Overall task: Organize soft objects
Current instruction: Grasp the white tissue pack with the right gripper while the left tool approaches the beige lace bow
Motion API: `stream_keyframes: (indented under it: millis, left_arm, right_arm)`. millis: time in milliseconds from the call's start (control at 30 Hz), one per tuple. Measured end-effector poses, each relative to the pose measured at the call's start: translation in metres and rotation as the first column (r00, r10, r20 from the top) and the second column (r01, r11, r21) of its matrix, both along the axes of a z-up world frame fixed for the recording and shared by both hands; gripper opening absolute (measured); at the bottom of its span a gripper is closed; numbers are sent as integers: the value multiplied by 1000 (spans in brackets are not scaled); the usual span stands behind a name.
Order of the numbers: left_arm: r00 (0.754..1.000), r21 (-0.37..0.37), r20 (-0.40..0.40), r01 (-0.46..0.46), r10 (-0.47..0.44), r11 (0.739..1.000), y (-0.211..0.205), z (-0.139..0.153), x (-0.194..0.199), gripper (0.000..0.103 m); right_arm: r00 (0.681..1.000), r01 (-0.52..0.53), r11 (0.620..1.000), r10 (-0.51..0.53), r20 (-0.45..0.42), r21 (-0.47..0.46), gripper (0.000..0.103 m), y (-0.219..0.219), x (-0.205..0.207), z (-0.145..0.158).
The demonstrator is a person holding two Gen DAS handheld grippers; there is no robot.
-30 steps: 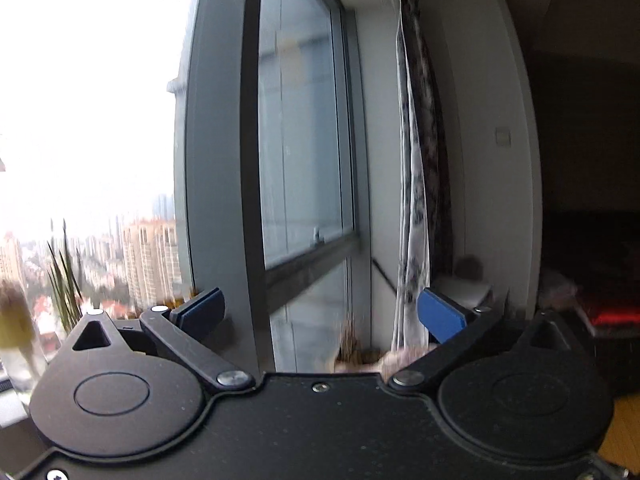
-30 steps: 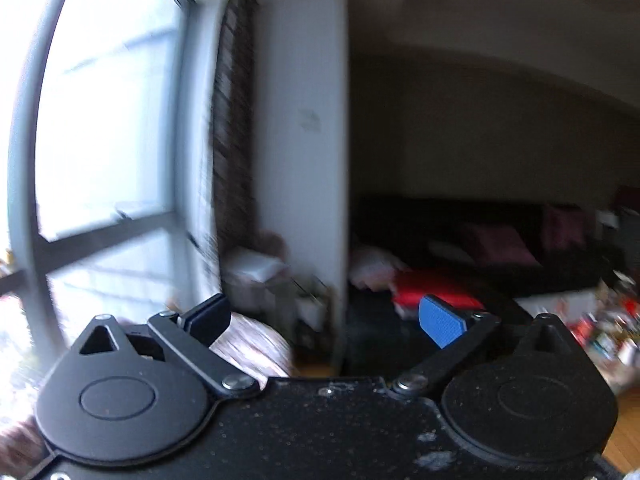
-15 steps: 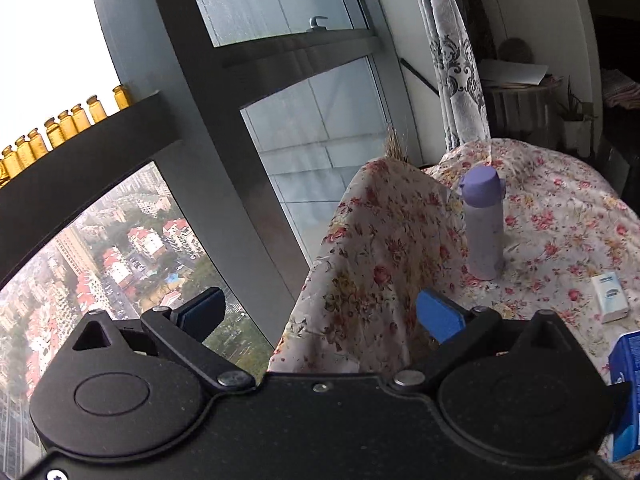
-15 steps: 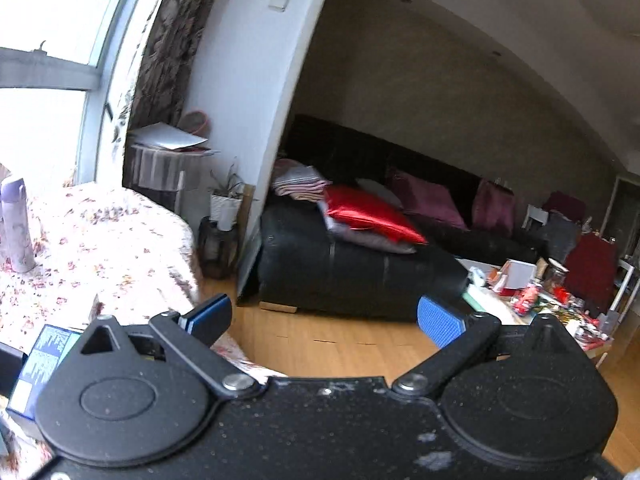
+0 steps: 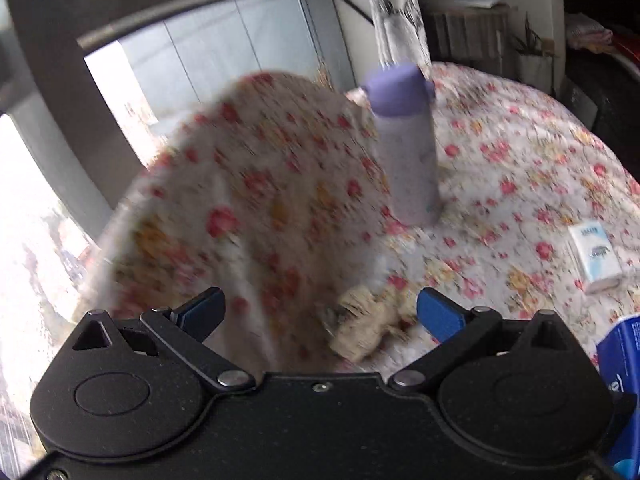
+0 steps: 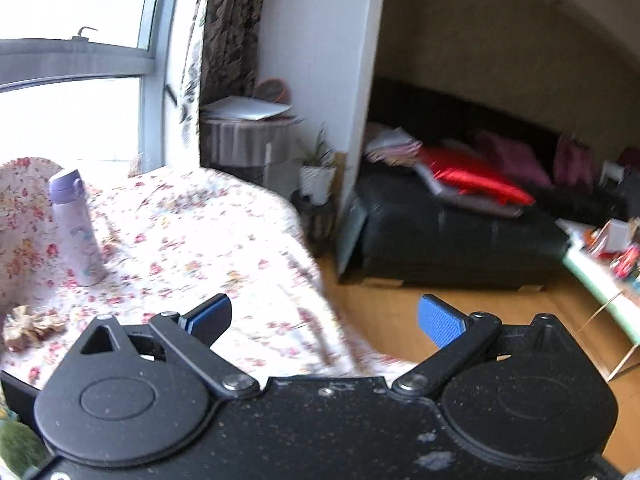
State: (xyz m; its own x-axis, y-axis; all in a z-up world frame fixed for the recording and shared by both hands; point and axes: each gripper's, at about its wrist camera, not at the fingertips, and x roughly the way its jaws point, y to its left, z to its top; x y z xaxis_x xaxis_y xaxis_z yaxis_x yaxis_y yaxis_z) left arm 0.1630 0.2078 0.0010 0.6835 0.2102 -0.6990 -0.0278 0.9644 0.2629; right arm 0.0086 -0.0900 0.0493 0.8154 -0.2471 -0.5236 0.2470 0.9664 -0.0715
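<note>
The beige scrunchie (image 5: 370, 326), near the purple bottle (image 5: 404, 148), looks soft and light; both grippers' fingers (image 5: 438, 314) are spread, so pinch its bunched middle.

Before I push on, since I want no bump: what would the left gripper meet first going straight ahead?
Probably the beige scrunchie lying on the floral cloth, between the open left gripper's fingers; the raised cloth hump lies behind. Blur makes depth uncertain.

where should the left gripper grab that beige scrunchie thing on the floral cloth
Grip the beige scrunchie across its bunched middle, coming down from above and slightly from the window side. It lies flat and crumpled on the floral cloth, almost between the open fingers of the left gripper, so a short drop would probably pinch the thickest folds. The purple bottle stands well behind it.
</note>
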Motion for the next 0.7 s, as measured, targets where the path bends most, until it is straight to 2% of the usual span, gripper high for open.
stream_keyframes:
  millis: [100,167,267,367,467,567,700]
  left_arm:
    - [999,2,-42,16,-16,1000,-7,-7,6,99]
    - [998,4,-55,22,-22,1000,-11,-8,13,99]
    - [997,-45,-79,18,-21,999,-11,-13,25,99]
    - [990,-103,-136,9,-23,995,-6,-28,33,99]
    - [983,-108,-181,4,-24,994,-6,-36,35,99]
    - [984,-104,-178,1,-20,995,-9,-37,35,99]
    - [981,-144,-189,5,-32,989,-6,-38,37,99]
  right_arm:
    - [998,-34,999,36,-44,35,100,9,22,-20]
    - [995,-54,998,55,-87,21,100,17,30,-33]
    - [990,-68,998,68,-123,0,100,23,31,-50]
    - [984,-110,994,106,-141,-19,101,29,23,-62]
    - [976,-165,985,154,-156,-60,101,42,18,-66]
    - [969,-209,975,196,-151,-81,101,52,17,-65]
    - [962,-218,976,210,-176,-26,101,53,22,-61]
